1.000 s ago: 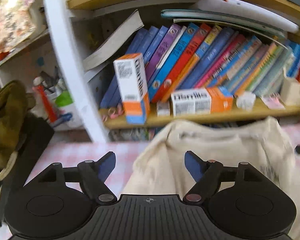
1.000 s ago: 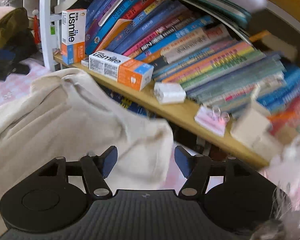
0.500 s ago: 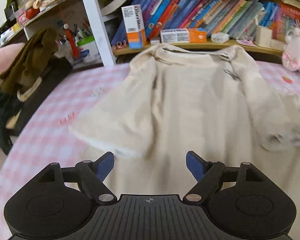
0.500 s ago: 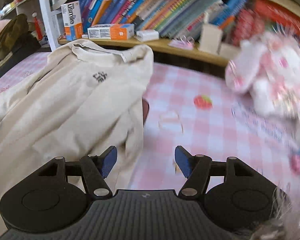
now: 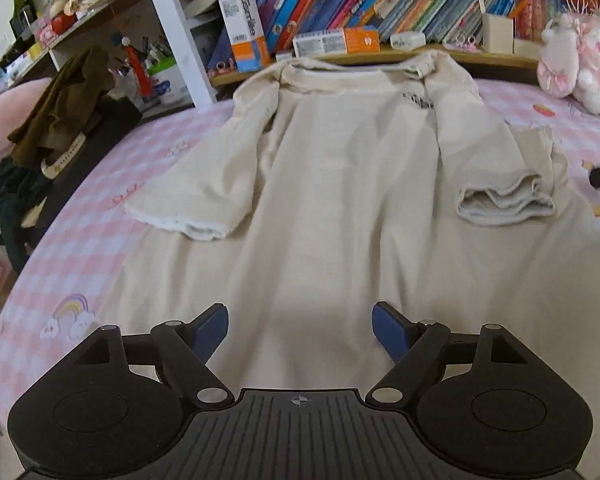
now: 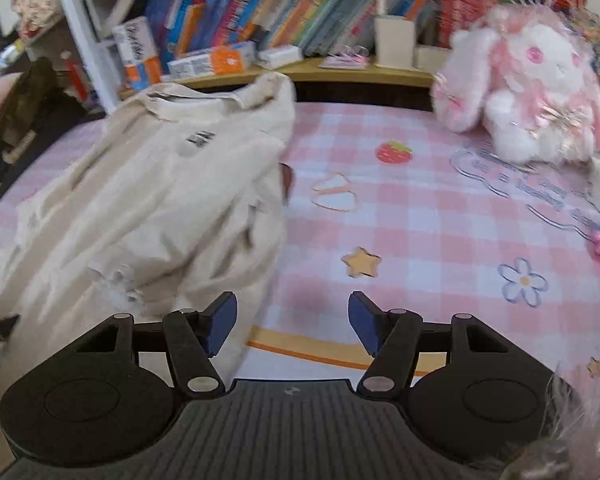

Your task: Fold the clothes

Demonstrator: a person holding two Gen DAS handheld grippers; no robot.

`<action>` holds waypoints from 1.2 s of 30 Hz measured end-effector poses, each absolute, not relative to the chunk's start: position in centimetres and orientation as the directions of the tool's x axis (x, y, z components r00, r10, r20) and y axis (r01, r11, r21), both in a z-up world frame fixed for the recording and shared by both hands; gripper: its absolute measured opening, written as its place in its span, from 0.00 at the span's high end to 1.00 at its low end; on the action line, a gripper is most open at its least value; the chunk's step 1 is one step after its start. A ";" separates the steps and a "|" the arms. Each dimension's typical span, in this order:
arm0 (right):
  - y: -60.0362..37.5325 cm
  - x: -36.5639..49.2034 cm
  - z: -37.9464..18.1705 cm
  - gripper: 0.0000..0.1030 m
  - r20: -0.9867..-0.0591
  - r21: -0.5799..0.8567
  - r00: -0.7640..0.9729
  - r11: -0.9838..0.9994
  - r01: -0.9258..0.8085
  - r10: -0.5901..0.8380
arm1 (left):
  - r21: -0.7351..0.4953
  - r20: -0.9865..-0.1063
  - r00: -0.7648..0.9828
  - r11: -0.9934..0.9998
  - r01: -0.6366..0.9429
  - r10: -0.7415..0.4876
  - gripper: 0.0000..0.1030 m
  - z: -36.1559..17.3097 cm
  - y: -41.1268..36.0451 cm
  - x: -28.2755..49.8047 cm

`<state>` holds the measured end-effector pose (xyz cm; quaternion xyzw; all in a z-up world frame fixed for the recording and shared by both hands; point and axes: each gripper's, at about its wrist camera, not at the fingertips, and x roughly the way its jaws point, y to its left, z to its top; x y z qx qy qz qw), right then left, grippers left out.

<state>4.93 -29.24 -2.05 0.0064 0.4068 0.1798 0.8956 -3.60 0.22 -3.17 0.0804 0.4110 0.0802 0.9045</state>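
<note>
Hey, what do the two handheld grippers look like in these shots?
The left gripper and right gripper match: black plastic bodies with ribbed centres, two round discs, silver pivot pins, a small crosshair mark, and blue pads on the fingers. No cables or sleeves show.

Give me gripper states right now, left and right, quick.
Left gripper: open, holding nothing, above the cream T-shirt.
Right gripper: open, holding nothing, over the T-shirt's edge and the pink checked cloth.
</note>
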 end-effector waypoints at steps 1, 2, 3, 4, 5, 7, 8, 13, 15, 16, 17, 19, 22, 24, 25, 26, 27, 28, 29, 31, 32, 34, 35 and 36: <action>-28.7 4.8 -1.9 0.42 -0.718 0.154 0.604 0.926 -0.346 0.345 | 0.213 -0.733 0.646 0.974 -0.080 0.213 0.21 -3.2 0.2 -3.7; -28.0 4.7 -1.6 0.42 -0.710 0.143 0.601 0.911 -0.388 0.367 | 0.214 -0.735 0.643 0.973 -0.081 0.215 0.21 -3.3 0.1 -3.8; -27.1 4.5 -1.4 0.42 -0.701 0.131 0.595 0.891 -0.434 0.393 | 0.215 -0.737 0.640 0.973 -0.082 0.217 0.21 -3.4 0.1 -3.9; -26.2 4.3 -1.2 0.42 -0.694 0.121 0.585 0.869 -0.481 0.420 | 0.216 -0.739 0.637 0.973 -0.083 0.219 0.21 -3.4 0.0 -4.0; -25.2 4.1 -1.0 0.42 -0.688 0.114 0.569 0.841 -0.529 0.451 | 0.218 -0.741 0.634 0.972 -0.084 0.221 0.21 -3.5 0.0 -4.1; -22.9 3.7 -1.1 0.42 -0.686 0.099 0.526 0.781 -0.617 0.503 | 0.220 -0.746 0.627 0.972 -0.086 0.225 0.21 -3.6 -0.1 -4.3; -21.9 3.7 -1.3 0.42 -0.694 0.089 0.510 0.763 -0.640 0.508 | 0.222 -0.748 0.624 0.971 -0.087 0.227 0.21 -3.7 -0.2 -4.4; -18.4 4.4 -3.0 0.44 -0.747 0.080 0.465 0.759 -0.646 0.474 | 0.213 -0.761 0.608 0.973 -0.093 0.225 0.21 -3.9 -0.1 -4.9; -18.5 4.8 -3.1 0.44 -0.747 0.142 0.442 0.769 -0.624 0.496 | 0.191 -0.772 0.597 0.976 -0.107 0.216 0.19 -3.9 0.5 -4.9; -18.7 5.0 -3.1 0.43 -0.743 0.181 0.430 0.772 -0.610 0.514 | 0.178 -0.778 0.592 0.977 -0.117 0.212 0.19 -3.9 0.9 -4.9; -18.9 5.3 -3.0 0.42 -0.736 0.223 0.417 0.773 -0.594 0.533 | 0.170 -0.782 0.587 0.978 -0.124 0.210 0.19 -3.9 1.2 -5.0; -19.3 5.8 -3.0 0.41 -0.725 0.302 0.396 0.778 -0.551 0.563 | 0.166 -0.787 0.579 0.977 -0.134 0.213 0.19 -3.9 1.5 -4.9; -19.8 6.8 -3.2 0.41 -0.710 0.405 0.374 0.781 -0.476 0.597 | 0.162 -0.793 0.569 0.976 -0.144 0.216 0.19 -3.9 2.0 -5.0; -20.2 7.4 -3.3 0.43 -0.697 0.470 0.361 0.775 -0.421 0.619 | 0.168 -0.792 0.570 0.976 -0.139 0.218 0.19 -3.9 2.0 -5.0; -20.4 7.7 -3.4 0.51 -0.690 0.501 0.360 0.773 -0.388 0.628 | 0.171 -0.791 0.571 0.976 -0.137 0.219 0.19 -3.9 2.0 -5.1; -20.7 8.1 -3.5 0.57 -0.683 0.530 0.366 0.774 -0.347 0.632 | 0.174 -0.790 0.572 0.975 -0.134 0.220 0.19 -3.9 2.0 -5.1; -21.1 8.4 -3.7 0.70 -0.677 0.560 0.371 0.771 -0.303 0.636 | 0.177 -0.790 0.572 0.975 -0.133 0.221 0.19 -3.9 2.0 -5.2; -21.6 8.7 -3.9 0.88 -0.671 0.587 0.373 0.767 -0.261 0.641 | 0.178 -0.790 0.571 0.975 -0.132 0.222 0.19 -3.9 2.0 -5.2; -22.0 8.9 -3.9 0.95 -0.668 0.604 0.373 0.762 -0.234 0.644 | 0.179 -0.791 0.570 0.975 -0.131 0.222 0.19 -3.9 2.1 -5.2; -22.8 9.2 -3.8 0.97 -0.661 0.629 0.379 0.754 -0.192 0.648 | 0.181 -0.794 0.566 0.975 -0.128 0.222 0.19 -3.8 2.1 -5.1; -23.4 9.2 -3.3 0.97 -0.655 0.625 0.393 0.755 -0.199 0.645 | 0.182 -0.795 0.565 0.975 -0.126 0.221 0.19 -3.8 2.1 -5.0; -24.5 9.3 -2.0 0.97 -0.643 0.612 0.423 0.760 -0.218 0.639 | 0.183 -0.796 0.563 0.975 -0.124 0.220 0.19 -3.7 2.1 -5.0; -25.3 9.4 -1.3 0.97 -0.636 0.597 0.442 0.766 -0.238 0.633 | 0.183 -0.797 0.563 0.975 -0.123 0.220 0.19 -3.7 2.1 -5.0; -26.2 9.5 -0.4 0.97 -0.632 0.572 0.466 0.779 -0.258 0.619 | 0.182 -0.797 0.563 0.976 -0.122 0.219 0.19 -3.7 2.1 -5.0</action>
